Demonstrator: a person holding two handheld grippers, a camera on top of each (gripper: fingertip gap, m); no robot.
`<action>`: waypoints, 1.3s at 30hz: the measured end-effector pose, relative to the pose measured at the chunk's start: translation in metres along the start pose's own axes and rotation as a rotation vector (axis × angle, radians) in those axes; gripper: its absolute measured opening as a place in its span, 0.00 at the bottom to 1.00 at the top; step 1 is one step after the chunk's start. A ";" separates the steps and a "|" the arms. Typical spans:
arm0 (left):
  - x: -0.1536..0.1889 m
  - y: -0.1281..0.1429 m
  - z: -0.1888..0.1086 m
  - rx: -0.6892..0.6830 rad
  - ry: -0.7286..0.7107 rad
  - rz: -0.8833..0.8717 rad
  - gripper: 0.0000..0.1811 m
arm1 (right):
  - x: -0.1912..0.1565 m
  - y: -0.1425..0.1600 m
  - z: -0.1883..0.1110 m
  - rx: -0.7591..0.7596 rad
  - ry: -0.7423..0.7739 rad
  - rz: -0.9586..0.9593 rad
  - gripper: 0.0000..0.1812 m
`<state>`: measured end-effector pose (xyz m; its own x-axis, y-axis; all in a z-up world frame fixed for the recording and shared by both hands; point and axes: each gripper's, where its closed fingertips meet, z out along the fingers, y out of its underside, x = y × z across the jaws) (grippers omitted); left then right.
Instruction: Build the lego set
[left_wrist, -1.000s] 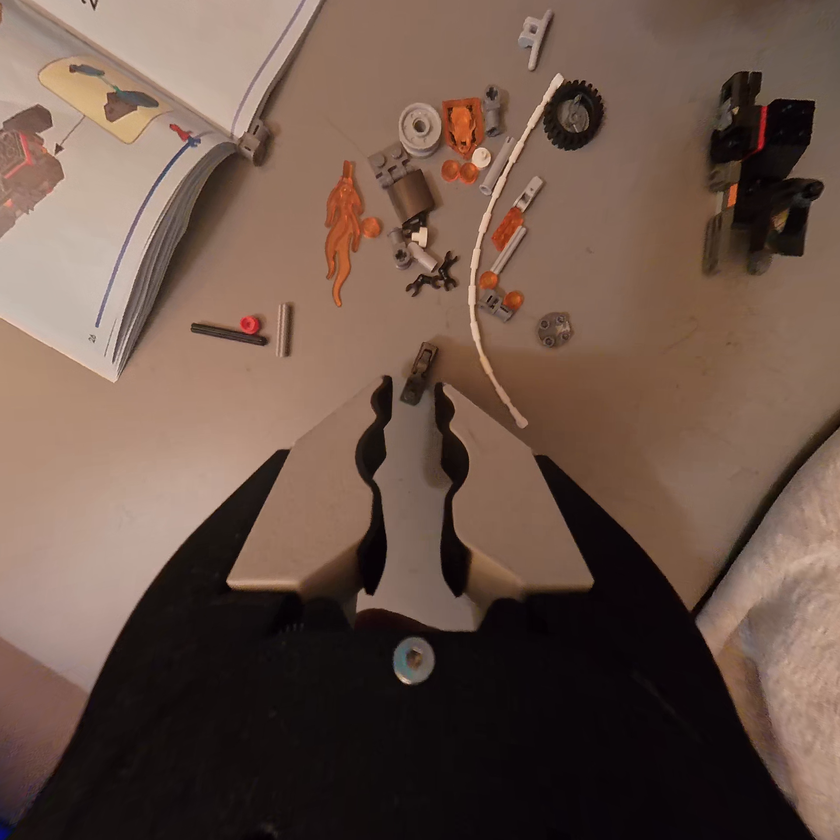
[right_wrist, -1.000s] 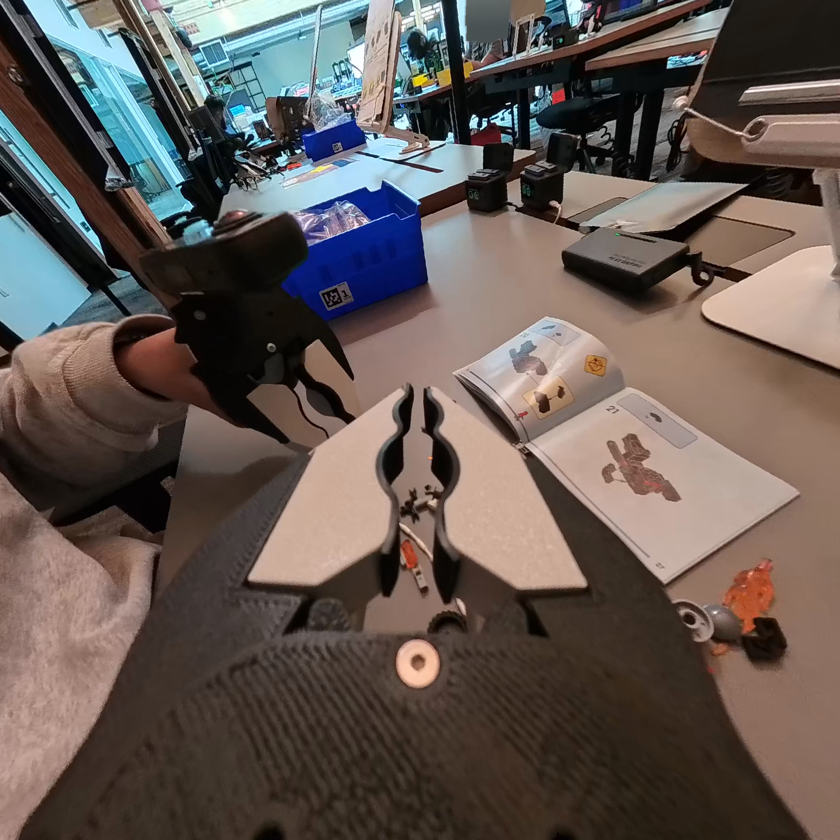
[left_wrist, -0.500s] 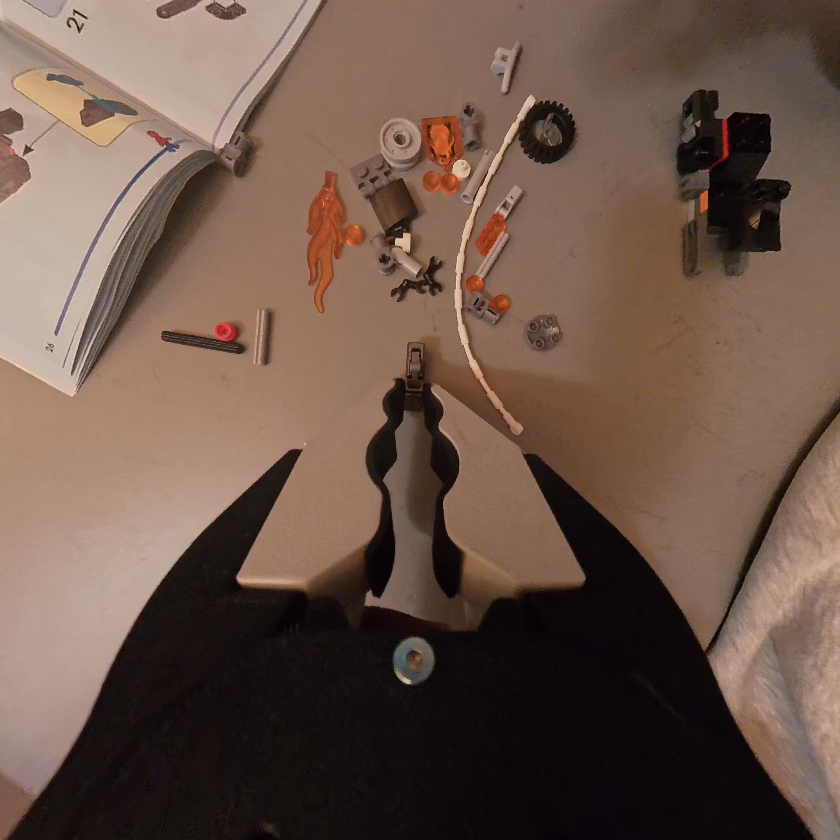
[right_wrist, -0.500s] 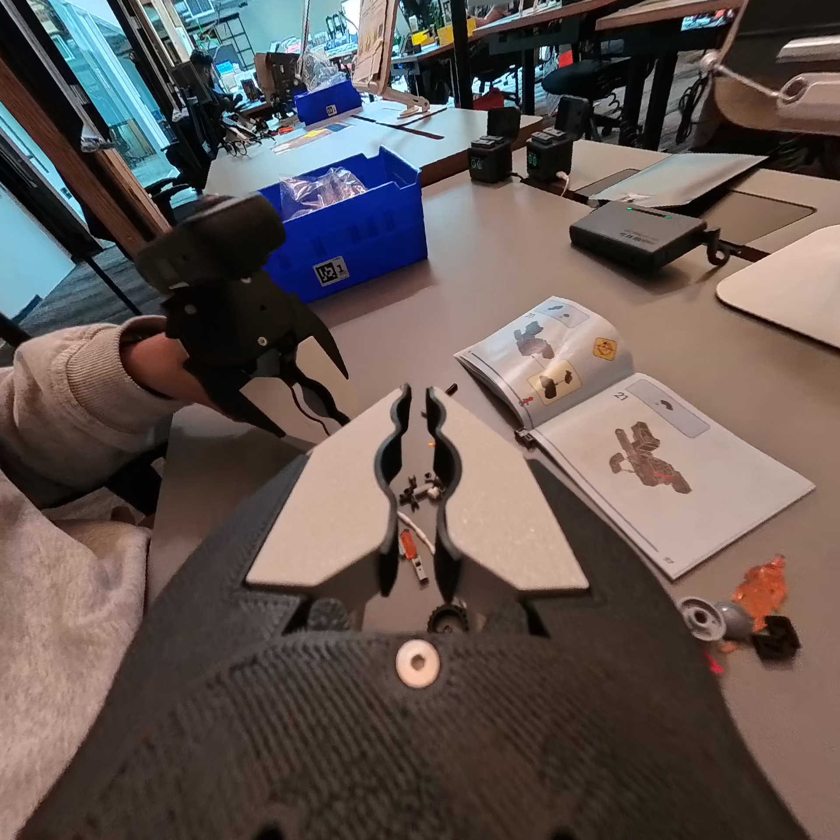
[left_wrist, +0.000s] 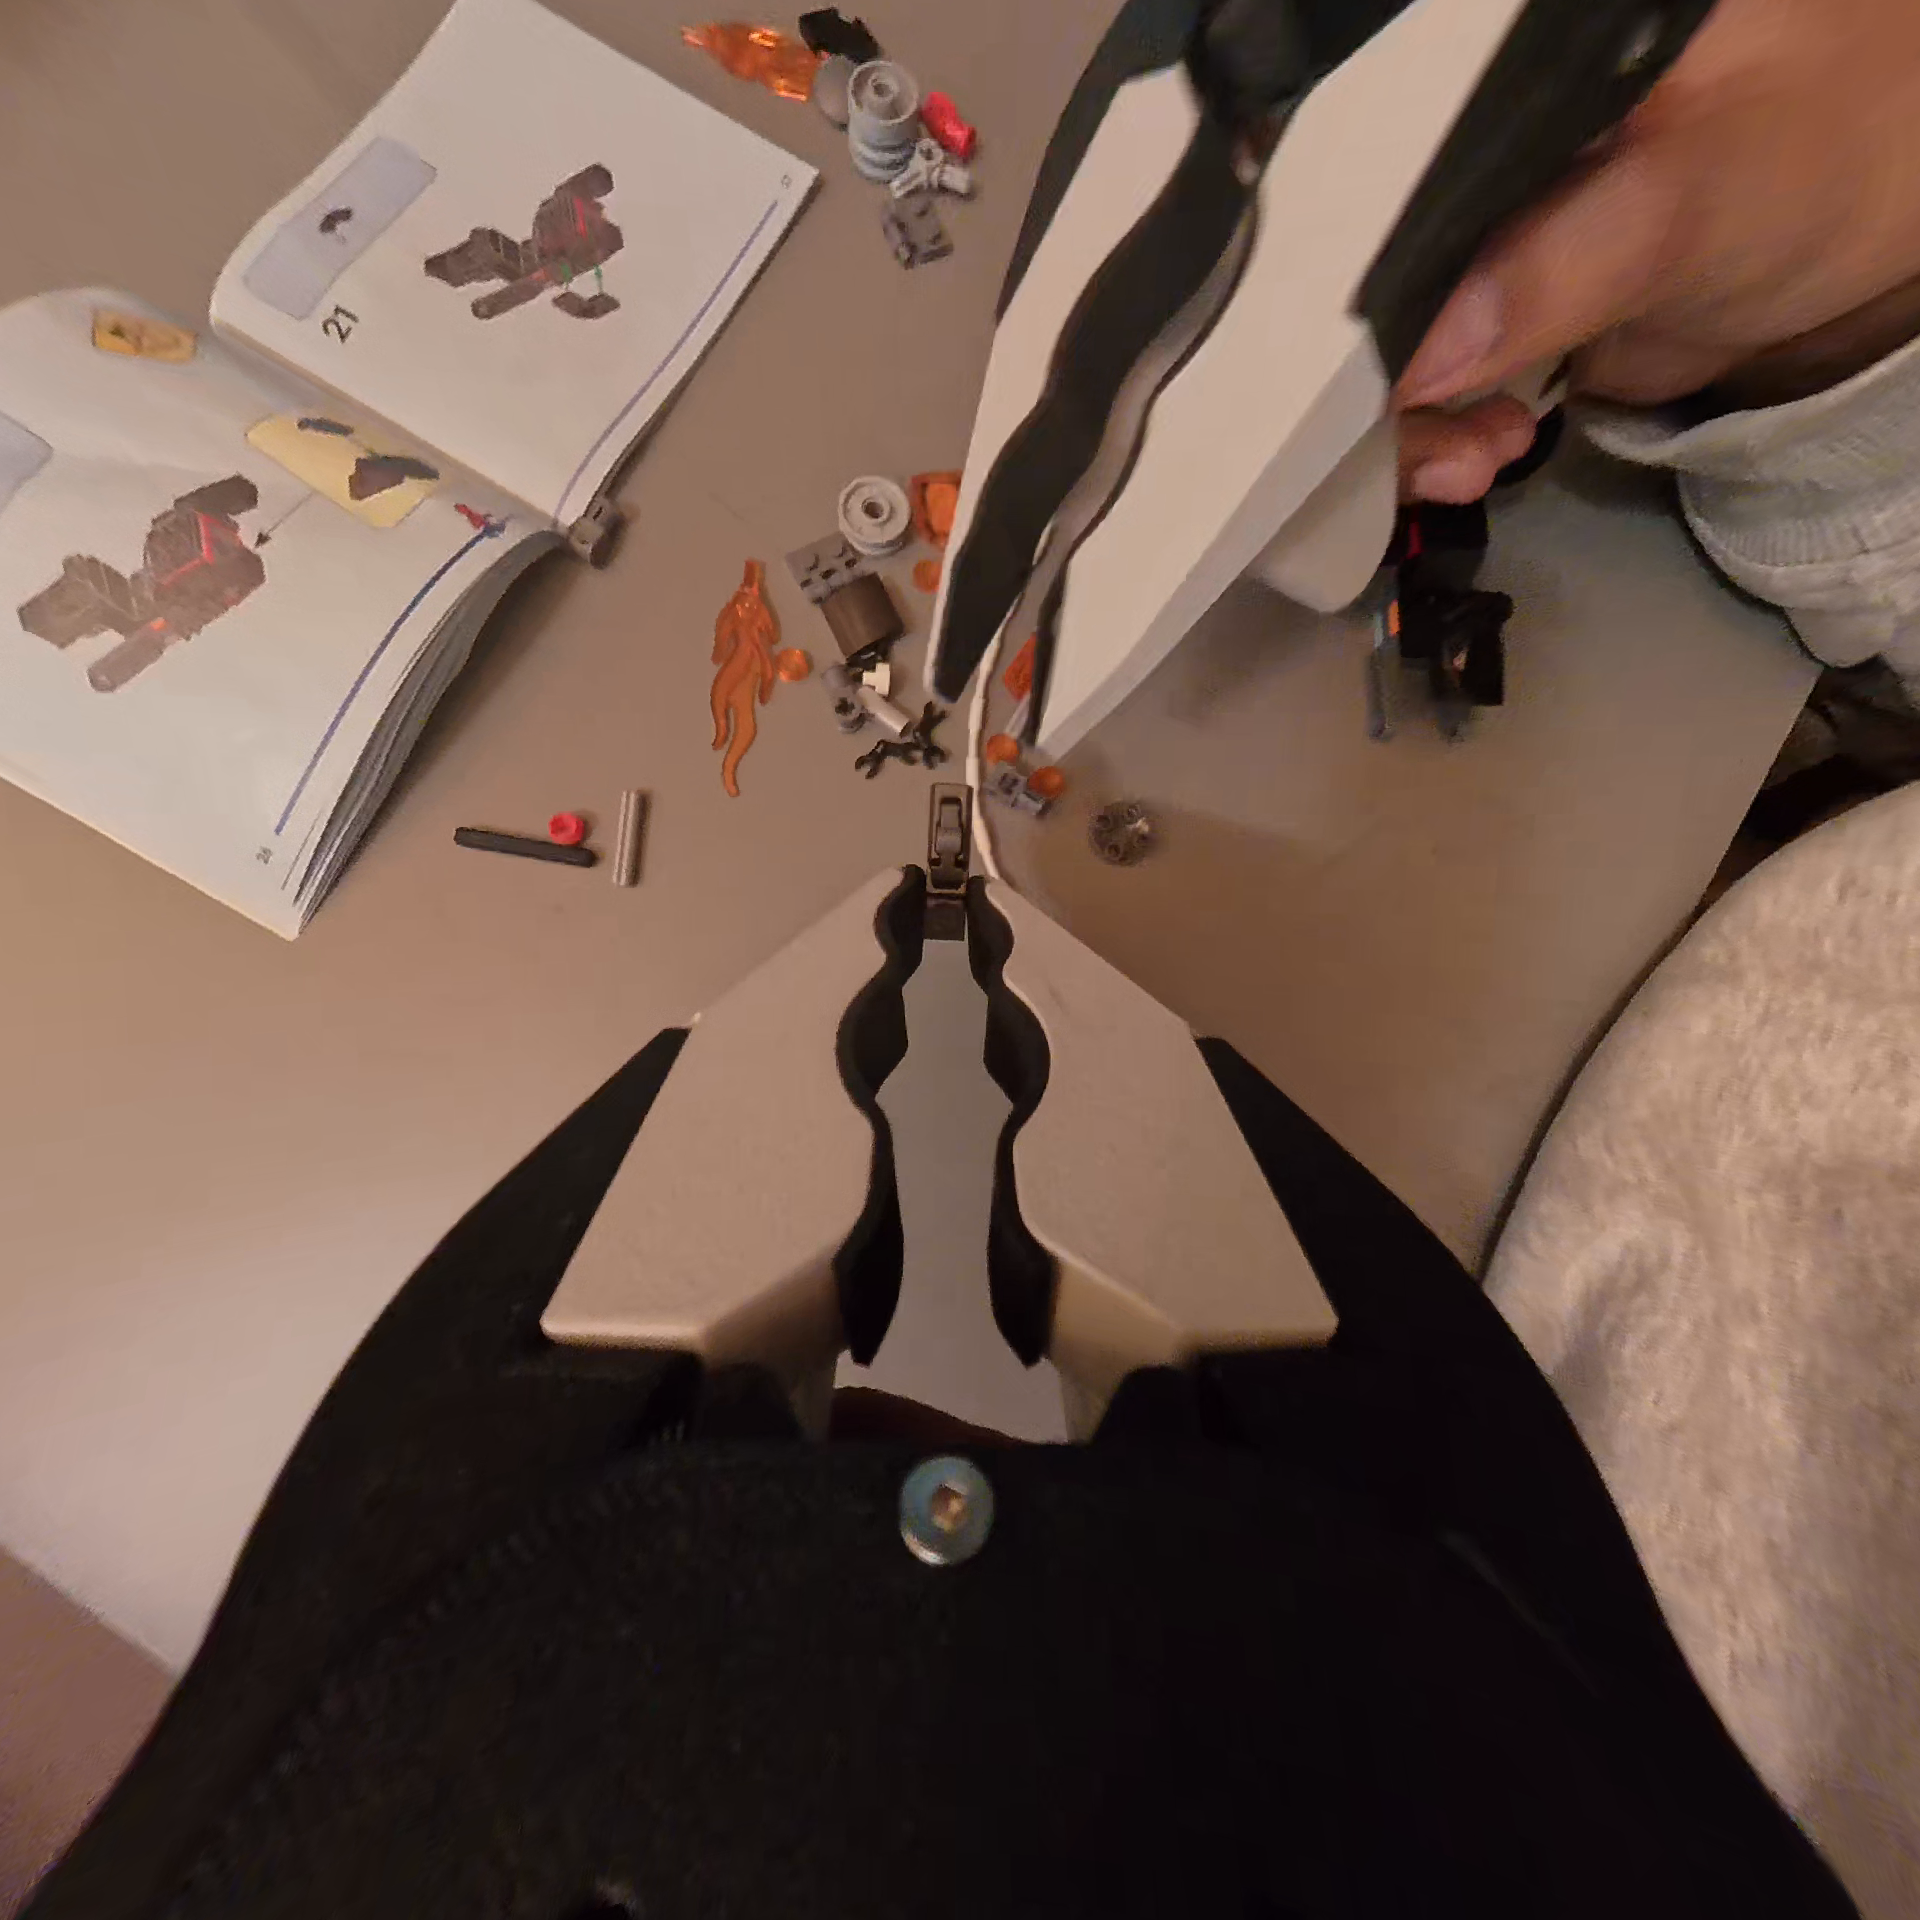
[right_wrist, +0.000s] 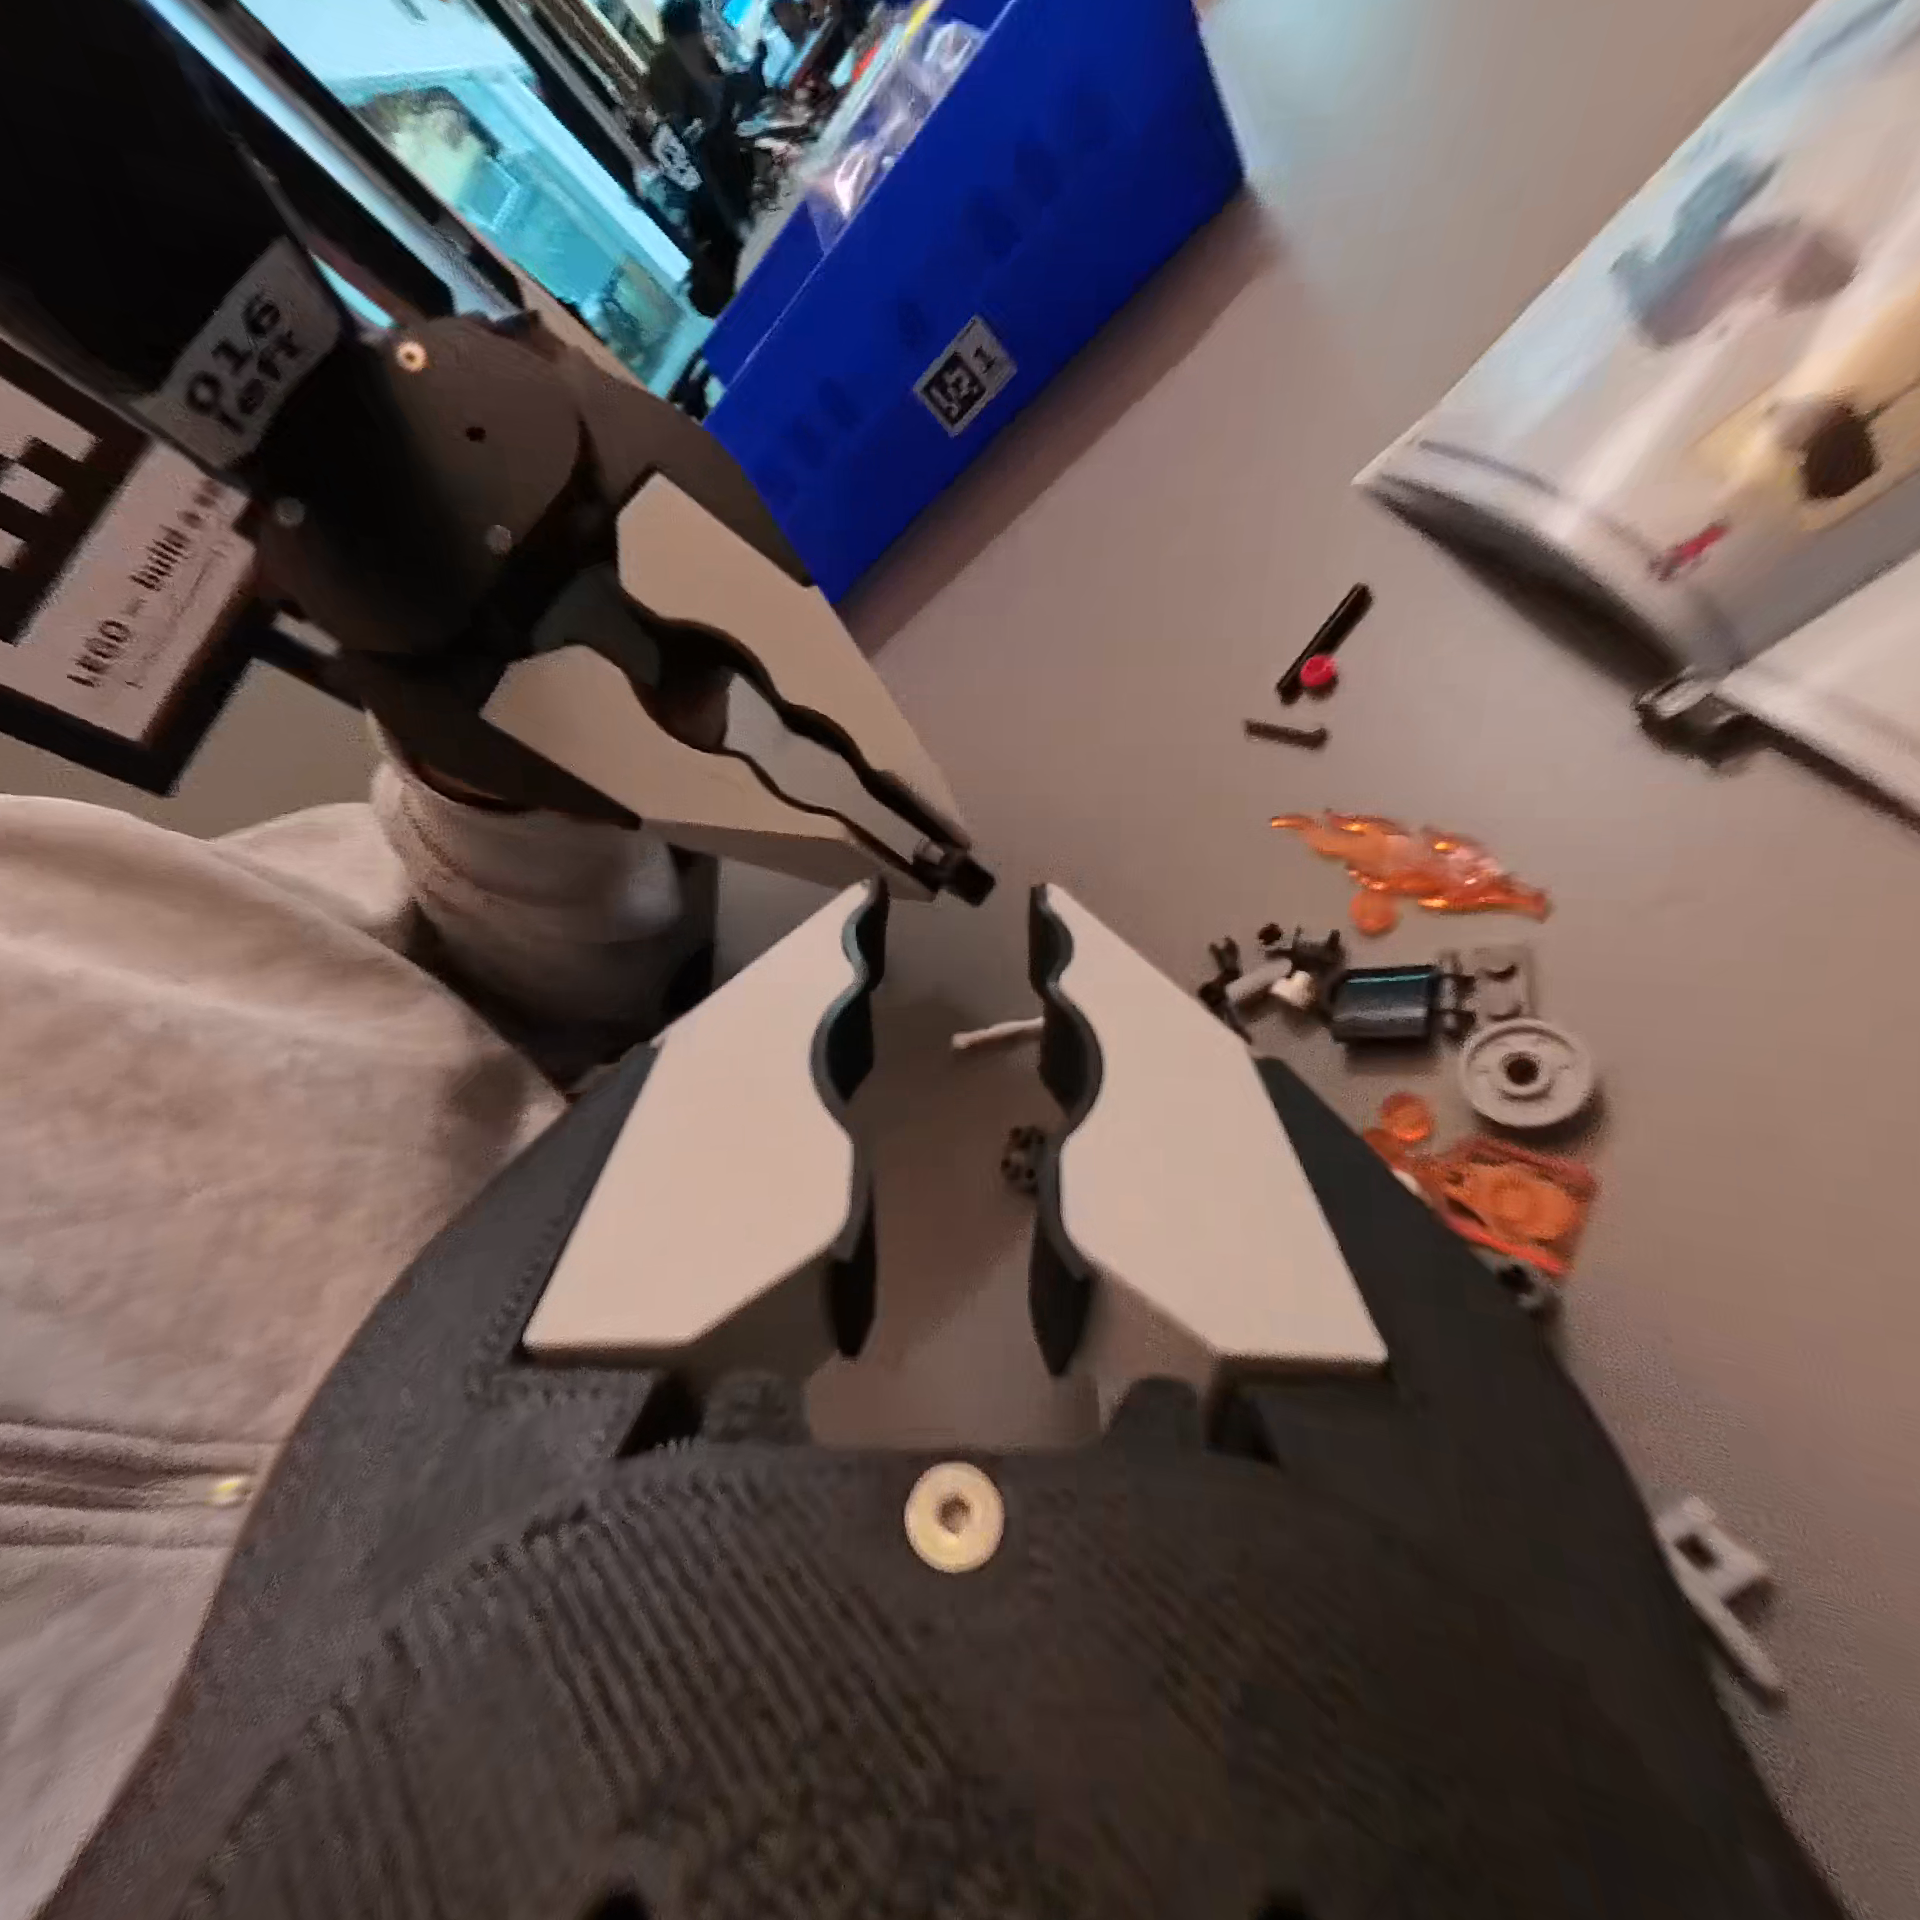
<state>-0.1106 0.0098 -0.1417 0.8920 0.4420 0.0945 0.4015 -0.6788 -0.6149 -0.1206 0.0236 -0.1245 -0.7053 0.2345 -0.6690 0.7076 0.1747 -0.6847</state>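
My left gripper (left_wrist: 945, 896) is shut on a small dark grey hinge piece (left_wrist: 948, 847), held off the table with the piece sticking out past the tips. My right gripper (right_wrist: 958, 899) is open and empty, its tips on either side of that piece (right_wrist: 961, 876). In the left wrist view the right gripper (left_wrist: 992, 717) comes down from the upper right over the loose parts. The black, partly built model (left_wrist: 1449, 634) stands at the right, half hidden behind it. The open instruction booklet (left_wrist: 312, 468) lies at the left.
Loose parts lie on the table: an orange flame (left_wrist: 743, 655), a grey wheel hub (left_wrist: 873, 509), a black axle with a red bush (left_wrist: 525, 844), a white flexible strip (right_wrist: 997, 1036). A blue bin (right_wrist: 966, 260) stands farther back. A light sleeve (left_wrist: 1714, 1299) is at the right. The grippers are tip to tip, or close to it.
My left gripper closed on the hinge piece and lifted it. My right gripper swung down towards the left gripper's tips and opened wider.
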 end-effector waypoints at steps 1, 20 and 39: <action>0.002 -0.001 0.001 -0.008 -0.001 0.012 0.03 | -0.001 0.000 0.001 0.001 -0.036 0.034 0.15; 0.020 -0.024 0.002 0.016 -0.064 0.110 0.03 | -0.004 0.000 -0.005 -0.002 -0.072 0.071 0.17; 0.020 -0.034 -0.002 0.056 -0.122 0.135 0.02 | -0.019 -0.005 -0.012 0.012 -0.139 0.053 0.05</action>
<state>-0.1056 0.0402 -0.1171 0.9040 0.4189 -0.0850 0.2646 -0.7046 -0.6584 -0.1107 0.0301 -0.1049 -0.6670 0.1079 -0.7372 0.7438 0.1538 -0.6505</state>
